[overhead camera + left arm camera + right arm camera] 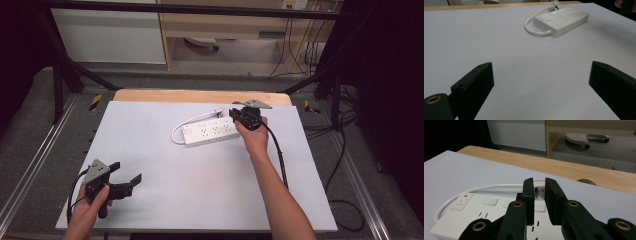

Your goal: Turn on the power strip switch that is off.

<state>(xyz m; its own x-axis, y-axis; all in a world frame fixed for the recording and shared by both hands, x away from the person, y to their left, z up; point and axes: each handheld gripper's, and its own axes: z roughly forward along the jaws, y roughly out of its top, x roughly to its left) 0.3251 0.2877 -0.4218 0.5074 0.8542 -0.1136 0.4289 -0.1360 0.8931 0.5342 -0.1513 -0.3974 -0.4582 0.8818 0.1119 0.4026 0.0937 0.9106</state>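
Directly under the right hand-held gripper [239, 116] lies the power strip [210, 132].

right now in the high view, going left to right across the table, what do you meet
left tongs → looped white cord → white power strip → right tongs, over the strip's right end
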